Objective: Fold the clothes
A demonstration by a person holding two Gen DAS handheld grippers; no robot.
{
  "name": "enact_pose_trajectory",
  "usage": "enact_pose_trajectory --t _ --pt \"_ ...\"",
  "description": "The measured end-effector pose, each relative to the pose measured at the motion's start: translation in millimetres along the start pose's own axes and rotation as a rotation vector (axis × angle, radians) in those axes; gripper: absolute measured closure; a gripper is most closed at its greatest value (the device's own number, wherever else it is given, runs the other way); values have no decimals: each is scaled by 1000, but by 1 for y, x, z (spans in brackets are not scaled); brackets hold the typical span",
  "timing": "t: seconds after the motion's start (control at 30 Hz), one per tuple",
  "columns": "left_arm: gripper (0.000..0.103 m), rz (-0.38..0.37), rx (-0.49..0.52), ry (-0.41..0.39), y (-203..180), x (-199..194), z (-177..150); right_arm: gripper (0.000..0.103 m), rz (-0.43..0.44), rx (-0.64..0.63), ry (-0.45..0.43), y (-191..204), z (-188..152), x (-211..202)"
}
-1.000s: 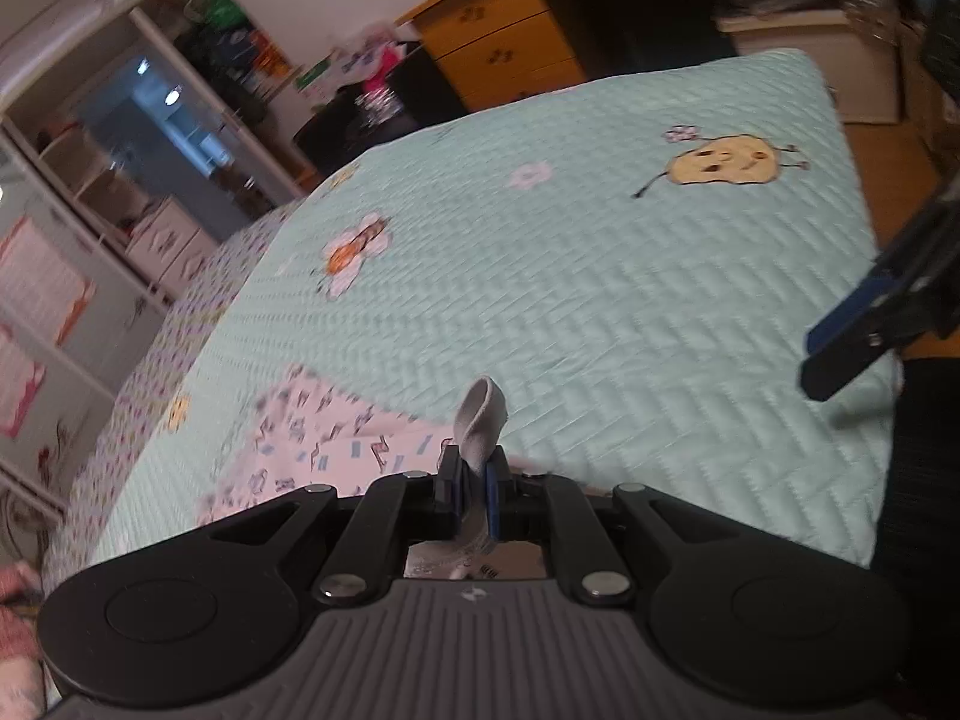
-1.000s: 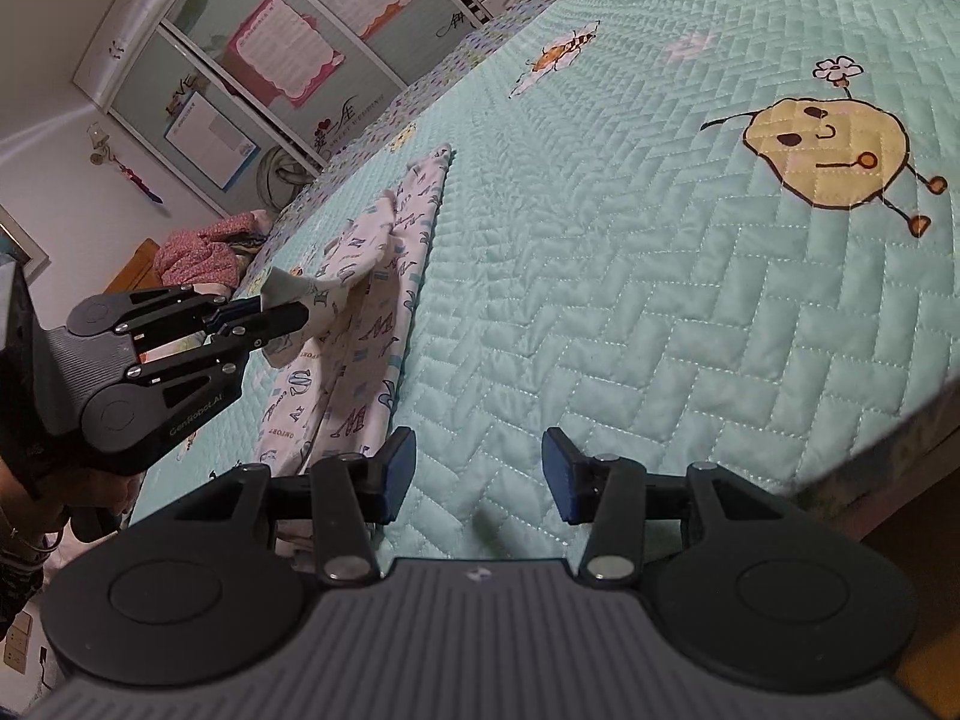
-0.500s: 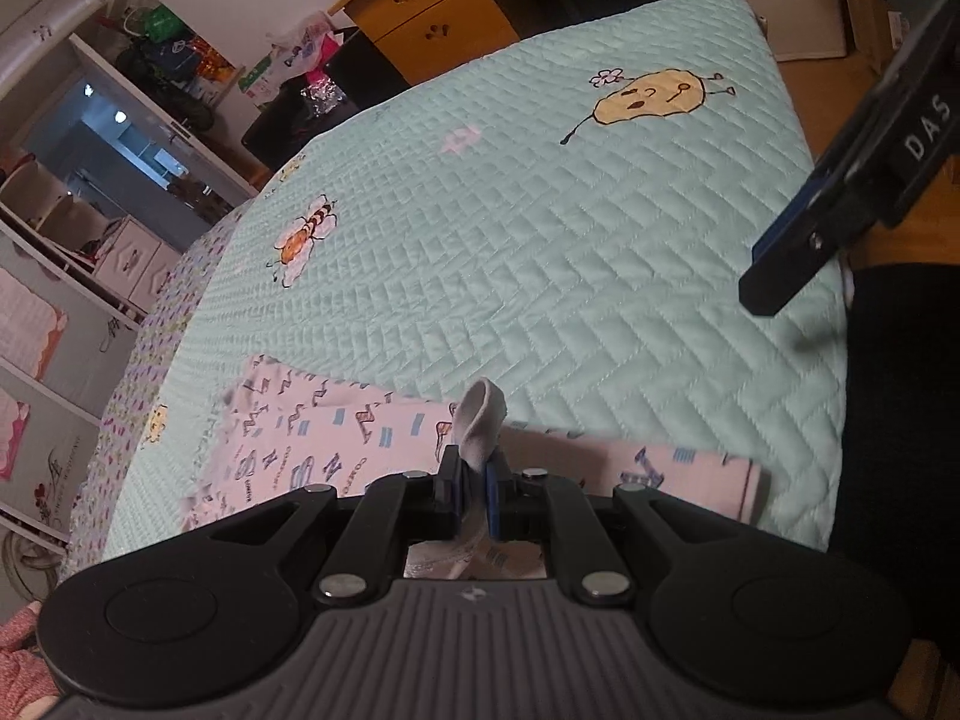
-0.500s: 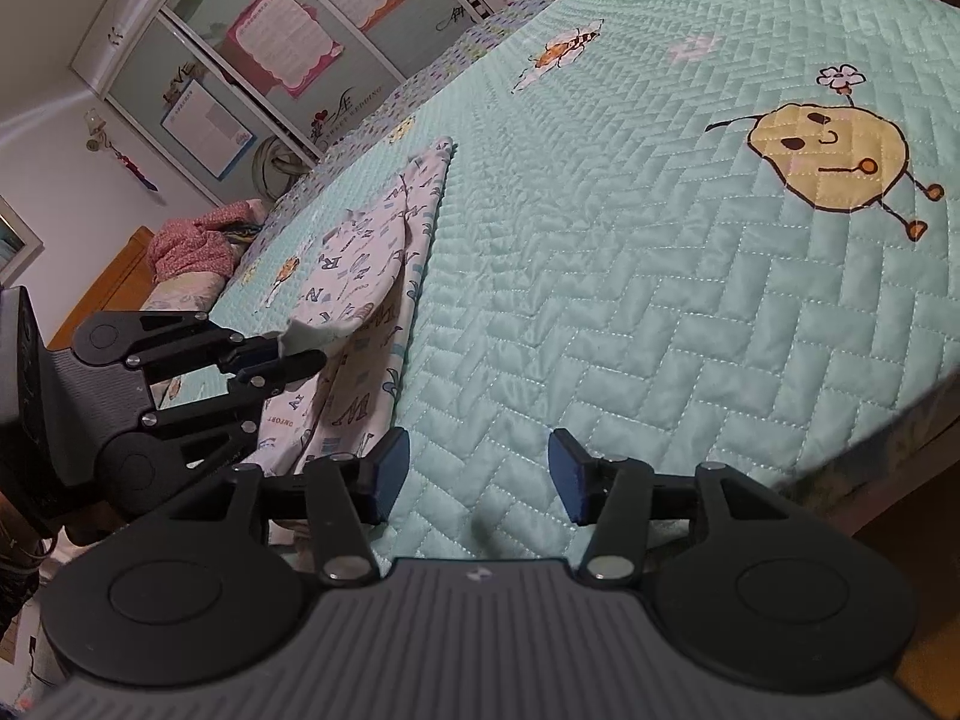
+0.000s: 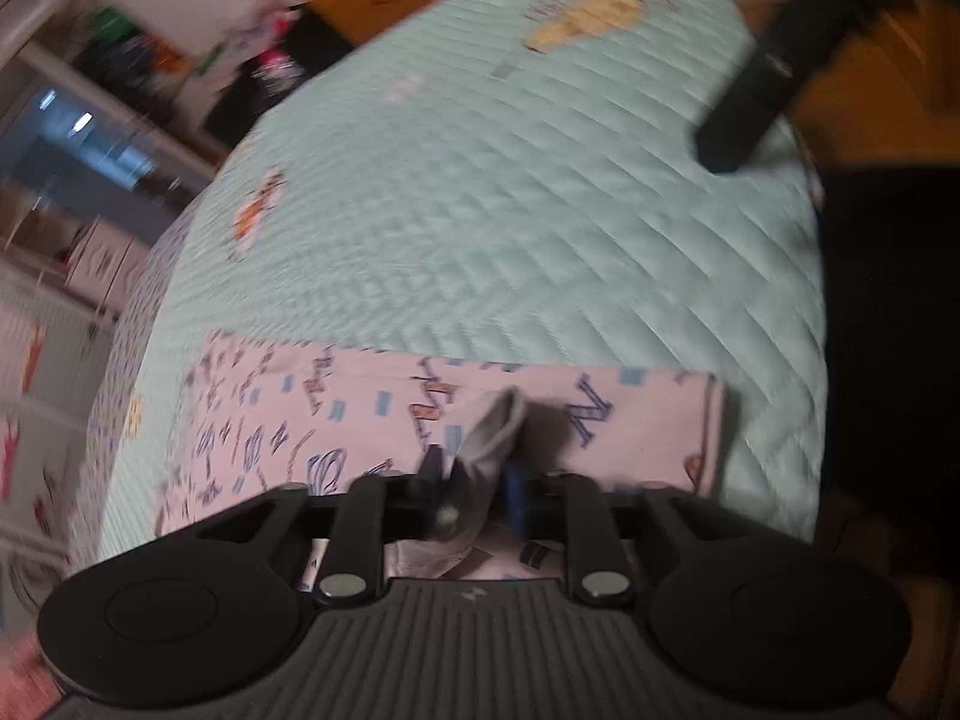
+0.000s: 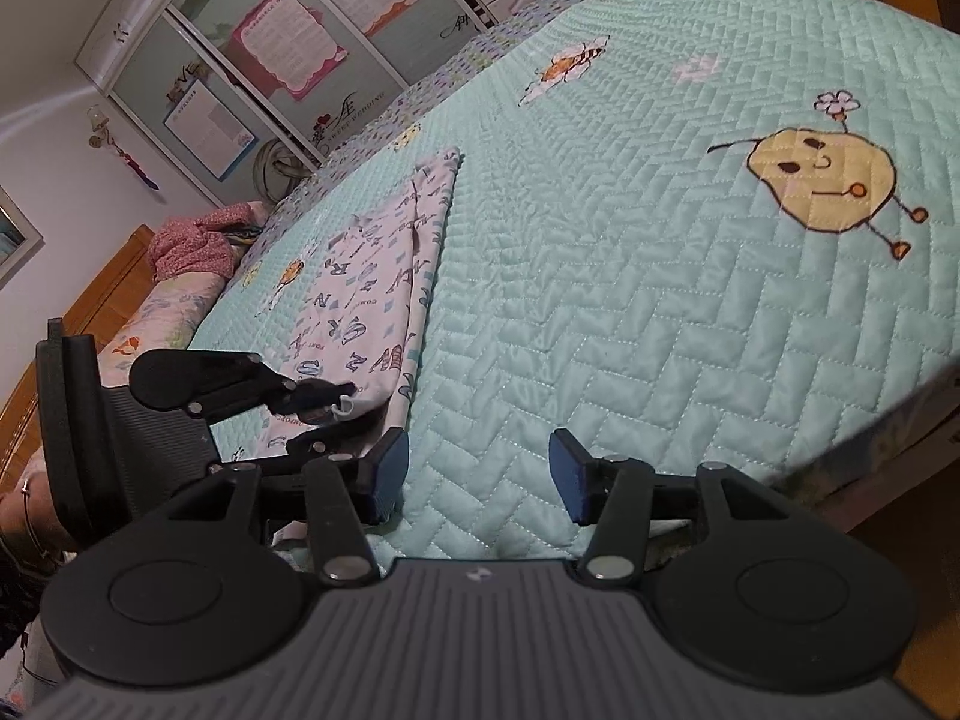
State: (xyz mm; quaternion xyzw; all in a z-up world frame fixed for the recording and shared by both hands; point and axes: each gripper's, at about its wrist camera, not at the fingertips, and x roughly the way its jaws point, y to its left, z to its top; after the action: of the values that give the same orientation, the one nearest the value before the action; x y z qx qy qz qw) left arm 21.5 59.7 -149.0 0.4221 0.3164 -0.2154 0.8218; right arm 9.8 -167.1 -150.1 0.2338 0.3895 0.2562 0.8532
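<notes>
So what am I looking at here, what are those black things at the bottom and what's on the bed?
These are two hand-held grippers, one in each of a person's hands, each carrying a wide-angle camera that looks forward along its two fingers. The black shape at the bottom of each picture is the gripper's own body.

In the left-hand camera's blurred picture, the left gripper is opening, with a grey fold of cloth between its fingers. That cloth belongs to a pale garment printed with letters, lying on a mint-green quilted bedspread.

In the right-hand camera's picture, the right gripper is open and empty above the bedspread. The other gripper shows at its left.
</notes>
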Motion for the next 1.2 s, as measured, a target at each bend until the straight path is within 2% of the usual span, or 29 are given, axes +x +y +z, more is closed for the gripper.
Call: enact_pose_trajectory --t 0.03,0.07,0.23,0.3,0.4,0.47,0.57,0.6,0.63,0.7,0.87,0.9,0.93,1.0,1.03,1.2 --pt "48 6 -52 -14 5 -4 -3 49 -2 -1 -1 0 1 -1" --pt "41 12 -105 -30 10 -8 -6 49 -3 -2 -3 0 1 -2" --pt "34 -2 -420 -82 32 -29 -31 49 4 -19 -15 8 7 -3" --pt "34 -9 -547 -97 38 -37 -42 49 19 -36 -17 16 12 2" --pt "34 -46 -793 -140 49 -53 -65 49 59 -63 -17 31 23 12" --pt "36 -55 -946 -152 54 -64 -82 49 122 -86 -17 47 33 23" --pt "44 -48 -1107 -137 58 -77 -103 51 243 -63 1 69 51 52" --pt "45 -47 -1126 -127 59 -80 -108 60 275 -34 17 73 55 66" --pt "46 -40 -1134 -121 59 -85 -112 79 303 -7 35 77 59 79" --pt "46 -14 -1137 -116 59 -96 -118 92 320 36 88 81 58 106" --pt "46 14 -1198 -112 61 -115 -144 92 225 120 311 73 12 142" --pt "46 13 -1212 -110 63 -115 -149 98 204 117 334 72 0 144" --pt "46 12 -1226 -109 64 -115 -155 103 196 104 332 73 -8 143" --pt "46 13 -1249 -110 67 -114 -162 103 186 81 319 77 -10 137" --pt "46 11 -1259 -114 67 -114 -164 96 188 93 320 80 -7 134" --pt "46 -6 -1293 -138 69 -113 -171 95 238 93 219 90 12 113"
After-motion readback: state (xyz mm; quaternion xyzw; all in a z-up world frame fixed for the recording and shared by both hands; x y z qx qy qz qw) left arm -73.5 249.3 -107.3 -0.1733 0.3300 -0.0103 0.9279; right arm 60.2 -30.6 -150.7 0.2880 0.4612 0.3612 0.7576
